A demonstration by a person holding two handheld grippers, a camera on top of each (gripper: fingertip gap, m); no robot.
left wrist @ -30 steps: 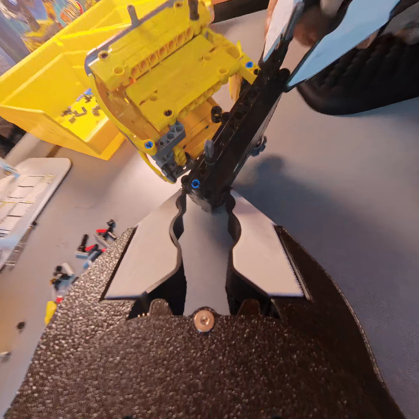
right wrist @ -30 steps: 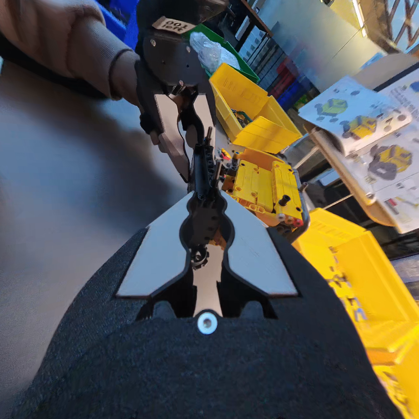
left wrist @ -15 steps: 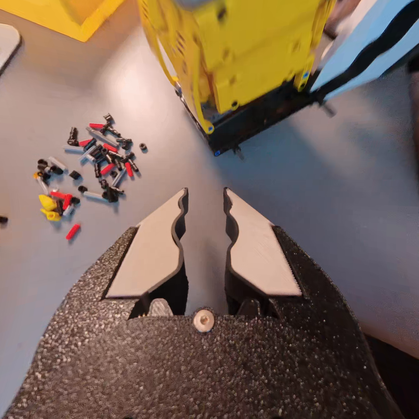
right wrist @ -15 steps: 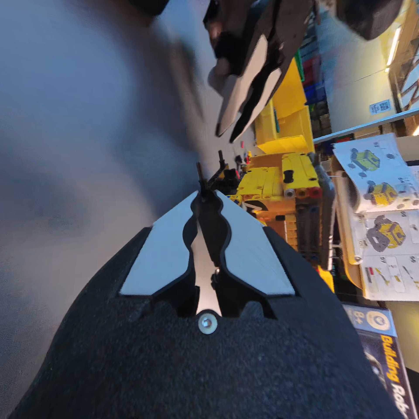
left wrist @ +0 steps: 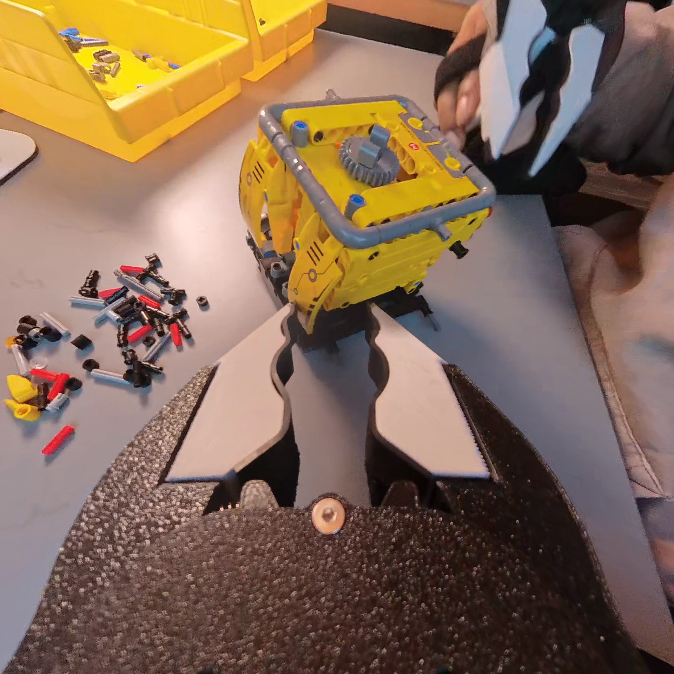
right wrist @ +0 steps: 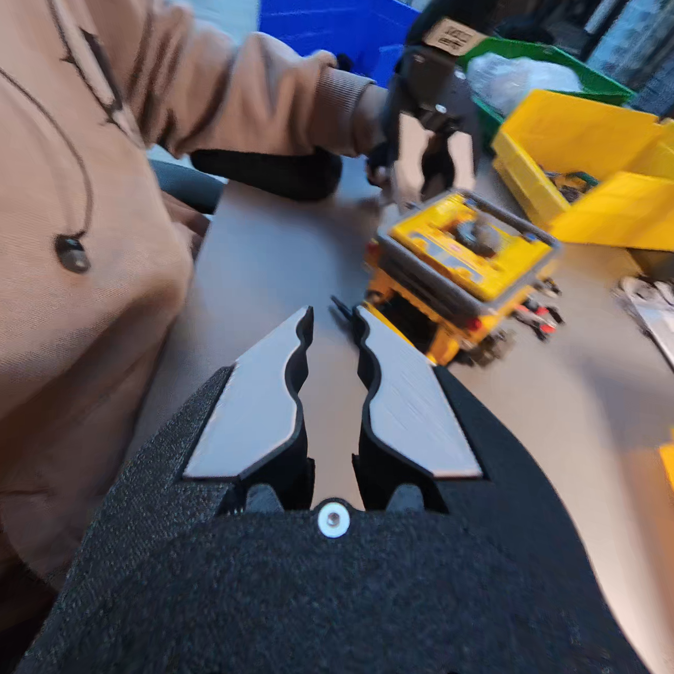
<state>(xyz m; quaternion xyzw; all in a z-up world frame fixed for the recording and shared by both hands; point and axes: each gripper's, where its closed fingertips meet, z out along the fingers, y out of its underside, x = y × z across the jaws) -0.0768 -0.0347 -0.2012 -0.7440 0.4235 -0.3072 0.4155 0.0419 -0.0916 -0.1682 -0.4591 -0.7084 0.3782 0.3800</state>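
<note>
The left gripper [left wrist: 330, 313] has its jaws spread, empty, straddling the base of the yellow brick model [left wrist: 364, 219] standing upright on the grey counter [left wrist: 164, 219]. The right gripper [right wrist: 332, 316], jaws parted and empty, hangs just beside the model. Loose pins [left wrist: 127, 321] lie scattered nearby, yellow bins [left wrist: 120, 73] behind.

My left gripper [left wrist: 330, 313] points forward and down, its two grey fingers [left wrist: 240, 397] spread wide apart with nothing between them. My right gripper [right wrist: 332, 313] is also parted, by a narrower gap, and holds nothing. In the left wrist view it hangs higher, tips down, gripped by my gloved right hand [left wrist: 456, 84]. My left forearm, in a tan sleeve [right wrist: 277, 98], reaches across.
</note>
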